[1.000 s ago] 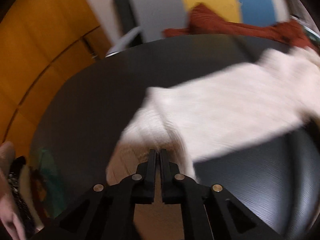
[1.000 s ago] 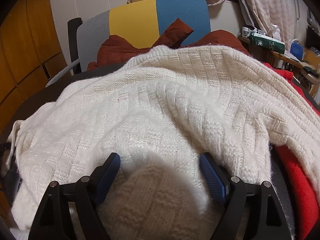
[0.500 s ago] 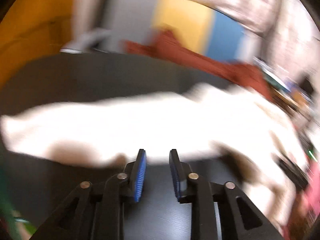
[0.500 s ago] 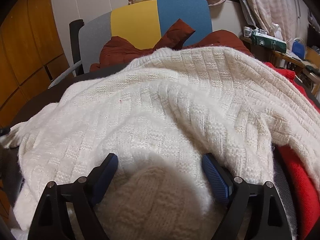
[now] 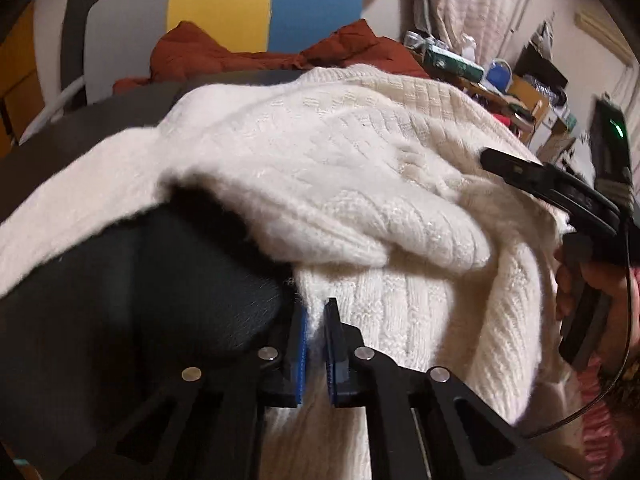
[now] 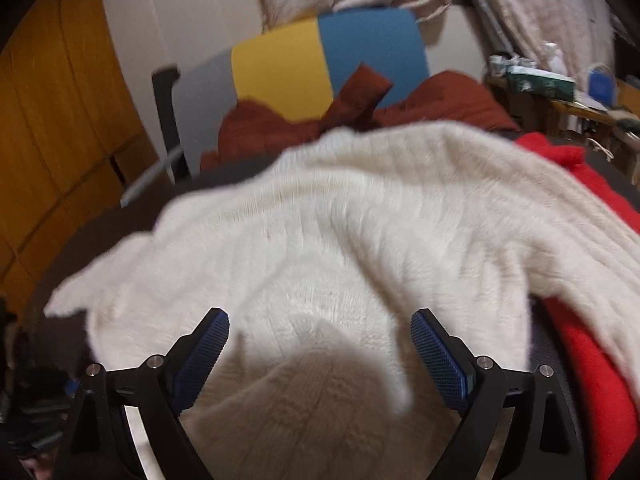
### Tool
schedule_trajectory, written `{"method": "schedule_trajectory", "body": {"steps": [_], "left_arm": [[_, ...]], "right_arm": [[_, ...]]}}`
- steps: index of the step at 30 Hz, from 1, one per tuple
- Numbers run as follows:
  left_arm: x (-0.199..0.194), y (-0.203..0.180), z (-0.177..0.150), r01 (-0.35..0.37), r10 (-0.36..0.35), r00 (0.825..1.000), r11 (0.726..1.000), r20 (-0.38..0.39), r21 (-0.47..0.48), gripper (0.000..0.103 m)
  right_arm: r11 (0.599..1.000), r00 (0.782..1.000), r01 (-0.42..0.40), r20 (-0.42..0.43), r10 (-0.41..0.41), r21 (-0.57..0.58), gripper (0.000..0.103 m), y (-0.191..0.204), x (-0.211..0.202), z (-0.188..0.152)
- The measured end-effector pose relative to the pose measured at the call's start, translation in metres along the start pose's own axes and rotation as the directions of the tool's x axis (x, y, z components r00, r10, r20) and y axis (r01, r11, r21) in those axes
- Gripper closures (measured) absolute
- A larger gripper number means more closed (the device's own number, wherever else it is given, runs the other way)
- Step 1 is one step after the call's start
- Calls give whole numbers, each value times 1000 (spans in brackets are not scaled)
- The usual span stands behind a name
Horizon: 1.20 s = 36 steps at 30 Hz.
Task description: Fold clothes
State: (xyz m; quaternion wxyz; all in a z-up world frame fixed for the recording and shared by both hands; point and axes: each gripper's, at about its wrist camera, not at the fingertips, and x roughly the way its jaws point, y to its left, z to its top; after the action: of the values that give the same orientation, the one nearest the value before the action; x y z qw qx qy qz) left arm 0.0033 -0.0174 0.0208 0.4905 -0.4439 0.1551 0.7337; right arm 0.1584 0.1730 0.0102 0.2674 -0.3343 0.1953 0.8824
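A cream knitted sweater (image 5: 360,168) lies bunched on a dark round table (image 5: 100,280); it also fills the right wrist view (image 6: 340,248). My left gripper (image 5: 316,316) is shut on the sweater's near edge, with cloth pinched between its blue pads. My right gripper (image 6: 320,328) is open and empty, its fingers held wide just over the sweater's near part. The right gripper also shows at the right of the left wrist view (image 5: 560,188), resting at the sweater's right side.
A red garment (image 6: 580,320) lies under the sweater's right side. A rust-brown garment (image 6: 400,120) sits on a grey, yellow and blue chair (image 6: 320,64) behind the table. Cluttered shelves (image 5: 500,72) stand at the right. Orange wooden panels (image 6: 60,140) are at the left.
My left gripper let go of the sleeve, swung right, and has shut on the sweater's near edge. My right gripper pulled back a little and stays open.
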Motion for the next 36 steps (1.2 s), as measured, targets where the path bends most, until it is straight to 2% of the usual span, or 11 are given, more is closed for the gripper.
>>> {"method": "schedule_trajectory", "body": {"steps": [5, 9, 14, 16, 20, 23, 25, 28, 31, 33, 36], "left_arm": [[-51, 45, -15, -2, 11, 998, 989, 59, -147, 98], [-82, 81, -48, -53, 61, 998, 972, 26, -228, 98], [-80, 74, -94, -73, 62, 996, 983, -69, -171, 98], [-80, 65, -97, -60, 51, 997, 987, -64, -149, 98], [-101, 57, -71, -54, 63, 996, 991, 65, -124, 96], [-117, 48, -38, -91, 102, 973, 994, 208, -63, 96], [-114, 43, -16, -116, 118, 961, 993, 252, -21, 93], [-76, 26, 25, -123, 113, 965, 992, 235, 31, 93], [-32, 8, 62, -136, 118, 973, 988, 198, 79, 93], [6, -4, 78, -172, 155, 977, 980, 147, 105, 93], [29, 5, 79, -202, 192, 973, 977, 125, 73, 91]], "right_arm": [[998, 999, 38, -13, -39, -48, 9, 9, -1, -10], [994, 997, 69, -22, -71, -86, 3, 16, -2, -17], [985, 993, 105, -32, -110, -134, 0, 25, -3, -27], [985, 993, 106, -38, -113, -137, 0, 26, -5, -29], [995, 997, 59, -49, -63, -75, 0, 19, -17, -21], [1000, 999, 17, 31, -18, 13, 0, 6, -44, -1], [998, 997, 26, 77, -30, 57, 0, -1, -57, 9], [995, 996, 43, 71, -50, 92, 1, -8, -54, 20], [993, 998, 47, 47, -52, 110, 21, -12, -45, 28], [991, 998, 50, 30, -54, 123, 42, -15, -39, 33], [992, 997, 79, 9, -80, 96, 44, -11, -30, 35]]}}
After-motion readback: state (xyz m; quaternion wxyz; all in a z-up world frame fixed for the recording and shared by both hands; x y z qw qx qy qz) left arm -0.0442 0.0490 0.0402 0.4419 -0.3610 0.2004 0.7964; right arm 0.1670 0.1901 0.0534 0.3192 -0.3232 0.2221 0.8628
